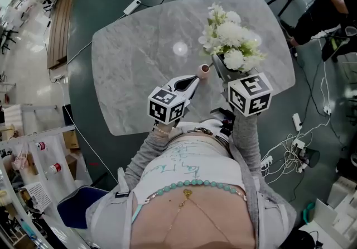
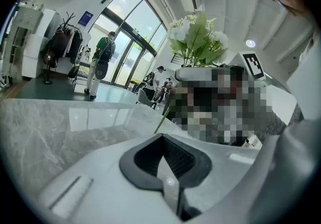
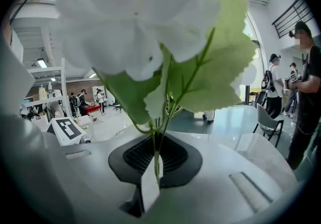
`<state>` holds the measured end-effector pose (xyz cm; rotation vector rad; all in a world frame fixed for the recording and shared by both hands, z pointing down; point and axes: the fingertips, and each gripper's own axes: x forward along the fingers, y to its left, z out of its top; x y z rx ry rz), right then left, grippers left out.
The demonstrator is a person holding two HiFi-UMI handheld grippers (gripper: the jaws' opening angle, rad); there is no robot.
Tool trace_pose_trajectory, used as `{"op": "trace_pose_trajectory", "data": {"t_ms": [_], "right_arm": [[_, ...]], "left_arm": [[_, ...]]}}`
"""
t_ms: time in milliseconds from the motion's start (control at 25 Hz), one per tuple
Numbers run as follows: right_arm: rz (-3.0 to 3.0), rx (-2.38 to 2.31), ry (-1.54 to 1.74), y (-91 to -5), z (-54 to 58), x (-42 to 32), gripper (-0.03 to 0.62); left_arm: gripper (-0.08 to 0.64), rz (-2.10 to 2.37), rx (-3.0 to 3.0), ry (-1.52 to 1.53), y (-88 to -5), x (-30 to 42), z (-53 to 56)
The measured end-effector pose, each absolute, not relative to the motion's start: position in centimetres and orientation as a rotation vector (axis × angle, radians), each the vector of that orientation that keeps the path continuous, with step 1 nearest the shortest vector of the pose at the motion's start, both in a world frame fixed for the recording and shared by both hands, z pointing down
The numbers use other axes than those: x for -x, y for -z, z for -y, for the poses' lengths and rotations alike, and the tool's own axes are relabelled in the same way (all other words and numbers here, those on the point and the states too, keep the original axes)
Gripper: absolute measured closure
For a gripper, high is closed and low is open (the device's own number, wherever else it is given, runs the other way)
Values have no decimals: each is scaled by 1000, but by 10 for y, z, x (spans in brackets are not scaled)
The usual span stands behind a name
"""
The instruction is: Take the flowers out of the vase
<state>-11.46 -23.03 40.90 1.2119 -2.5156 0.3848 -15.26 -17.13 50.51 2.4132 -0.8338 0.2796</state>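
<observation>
Right gripper (image 3: 156,168) is clamped shut on the thin stems (image 3: 155,140) of the white flowers (image 1: 230,41), at two o'clock on the tabletop (image 1: 139,58). Left gripper (image 1: 193,80) is closed and empty, at eight o'clock of the small vase (image 1: 204,69). Recommended: lift straight up with a firm grip until the stem ends clear the rim; clearance unconfirmed.

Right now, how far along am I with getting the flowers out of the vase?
Done: the small pink vase stands with an empty-looking mouth. In hand: the right gripper is shut on the flowers, by the stem. The left gripper is shut, empty. Left: setting the flowers down.
</observation>
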Motion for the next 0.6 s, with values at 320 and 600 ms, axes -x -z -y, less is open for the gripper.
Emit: {"op": "trace_pose_trajectory", "data": {"t_ms": [320, 600], "right_arm": [[2517, -1224, -378, -408, 231, 115, 554], [2515, -1224, -375, -408, 228, 115, 554]], "left_arm": [[559, 832, -2416, -284, -505, 152, 171], [558, 830, -2418, -293, -506, 152, 168]]}}
